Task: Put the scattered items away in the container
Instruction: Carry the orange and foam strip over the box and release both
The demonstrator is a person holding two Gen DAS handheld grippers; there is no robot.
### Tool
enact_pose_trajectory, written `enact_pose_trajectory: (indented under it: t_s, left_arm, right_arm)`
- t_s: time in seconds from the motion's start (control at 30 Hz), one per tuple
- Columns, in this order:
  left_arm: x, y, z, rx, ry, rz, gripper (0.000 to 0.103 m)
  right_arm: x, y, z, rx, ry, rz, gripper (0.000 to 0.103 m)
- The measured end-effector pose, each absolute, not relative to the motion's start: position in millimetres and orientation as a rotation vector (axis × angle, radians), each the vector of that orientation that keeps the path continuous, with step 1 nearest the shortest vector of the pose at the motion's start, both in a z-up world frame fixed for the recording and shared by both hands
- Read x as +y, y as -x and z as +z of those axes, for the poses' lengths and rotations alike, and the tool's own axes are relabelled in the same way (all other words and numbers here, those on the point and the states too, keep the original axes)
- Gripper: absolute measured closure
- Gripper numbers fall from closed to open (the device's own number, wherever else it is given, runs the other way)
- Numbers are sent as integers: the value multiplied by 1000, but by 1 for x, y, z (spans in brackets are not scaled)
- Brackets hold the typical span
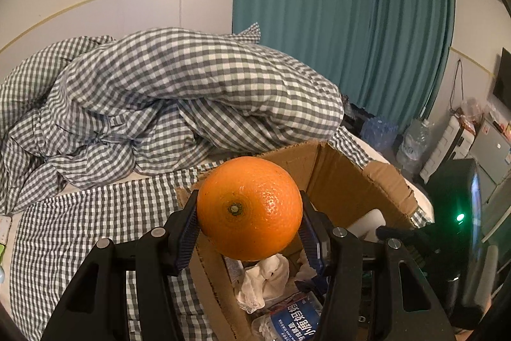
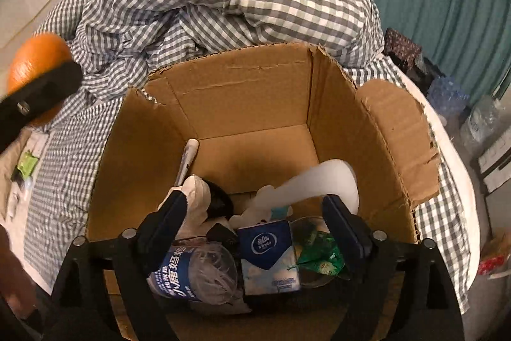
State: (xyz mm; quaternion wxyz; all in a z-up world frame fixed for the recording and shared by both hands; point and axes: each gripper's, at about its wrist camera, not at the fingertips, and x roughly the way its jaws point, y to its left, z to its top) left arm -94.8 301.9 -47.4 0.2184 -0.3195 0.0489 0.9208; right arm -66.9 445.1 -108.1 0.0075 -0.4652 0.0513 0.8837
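My left gripper [image 1: 249, 221] clamps the round, dimpled orange [image 1: 249, 208] above the corrugated cardboard box [image 2: 255, 85]. My right gripper [image 2: 255, 213] hangs released over the box, its ribbed pads empty above a glossy tissue pack [image 2: 270, 258].

The left gripper [image 1: 249, 222] is matte black plastic: two angular arms with triangular cut-outs, each set with round silver screw heads [image 1: 102, 243] (two a side). Its fingers [image 1: 188, 229] carry ribbed dark-blue pads. The right gripper [image 2: 255, 213] is built alike, with silver screws [image 2: 129, 233] at nine and three o'clock and blue-black pads [image 2: 343, 224].
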Motion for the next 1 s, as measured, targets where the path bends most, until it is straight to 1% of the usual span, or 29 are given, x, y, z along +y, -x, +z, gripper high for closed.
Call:
enact_pose_trajectory:
  t_s: [0.07,0.2,0.3,0.43,0.5,0.57,0.6,0.67,0.7,0.73,0.8,0.9,1.0]
  left_arm:
    - [305,97,-51,142,903,2538,46]
    - [314,101,-61,158,941,2506,46]
    - [316,106,-64,121,973,2489,45]
    - [327,107,-75,154,1023,2469,45]
    - [330,108,-81,157,1053,2453,45]
    - [333,107,-86,152,1074,2440,44]
    - [333,107,-86,139,1071,2436,41]
    - [332,106,-83,123,1053,2440,24]
    - [331,105,-79,113,1039,2448,11]
    - [330,104,-75,110,1027,2457,6]
    - [328,103,-68,118,998,2478,5]
    - [325,99,-59,154,973,2505,0]
    - [318,97,-52,144,957,2515,0]
  right_arm:
    - [447,61,-99,142,1400,2776,12]
    - [456,52,-75,207,1257,2823,9]
    - [454,45,-64,61,1157,2787,7]
    - [462,36,-53,4,1057,2720,2]
    - [466,32,-49,-30,1020,2687,2]
    - [471,27,-45,-23,986,2690,2]
    - [474,26,-43,-13,975,2695,2]
    - [477,22,-38,5,946,2698,1]
    - [479,20,-36,15,929,2703,1]
    - [480,18,-33,24,915,2709,1]
    - [480,16,-29,42,893,2716,1]
    - [479,13,-25,74,861,2729,1]
    - [477,8,-21,91,834,2728,0]
